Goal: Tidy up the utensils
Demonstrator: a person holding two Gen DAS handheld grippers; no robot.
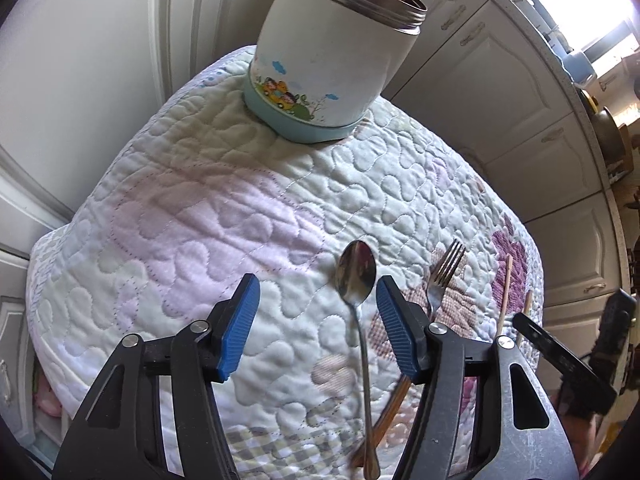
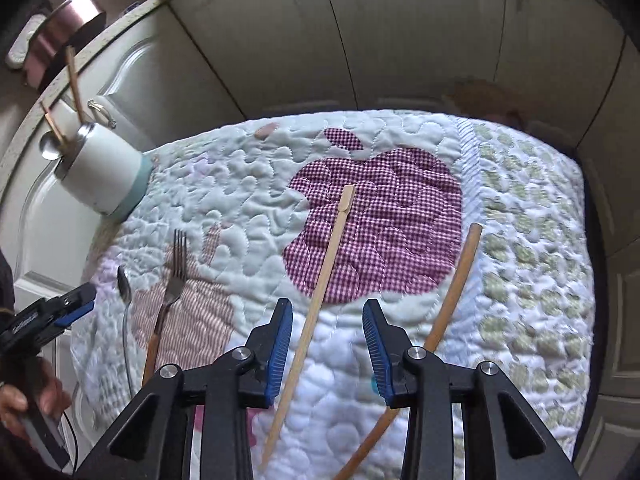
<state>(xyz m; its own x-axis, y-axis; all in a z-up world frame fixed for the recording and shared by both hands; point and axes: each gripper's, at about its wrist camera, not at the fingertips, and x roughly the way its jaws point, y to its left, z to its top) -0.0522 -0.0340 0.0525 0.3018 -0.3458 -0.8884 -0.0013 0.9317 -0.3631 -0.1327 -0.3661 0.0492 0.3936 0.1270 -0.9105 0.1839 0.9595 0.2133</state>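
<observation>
A white utensil holder [image 1: 328, 52] with a blue base stands at the quilt's far edge, with wooden chopsticks sticking out of it. My left gripper [image 1: 318, 308] is open above a metal spoon [image 1: 356, 272], which lies on the quilt close to the right finger. A fork [image 1: 444, 270] lies just right of the spoon. My right gripper [image 2: 328, 328] is open over a flat pale chopstick [image 2: 320, 300] that runs between its jaws untouched. A rounder wooden chopstick [image 2: 456, 288] lies just outside the right finger. The right wrist view also has the fork [image 2: 176, 280], the spoon [image 2: 123, 284] and the holder [image 2: 106, 176].
A quilted cloth [image 1: 208, 216] with a purple apple patch [image 2: 384, 216] covers the surface and drops off at its edges. White cabinet doors [image 1: 500, 92] stand behind. A hand [image 2: 24, 400] holds the left gripper [image 2: 76, 304] at the left edge. A pot [image 2: 68, 20] sits on the counter.
</observation>
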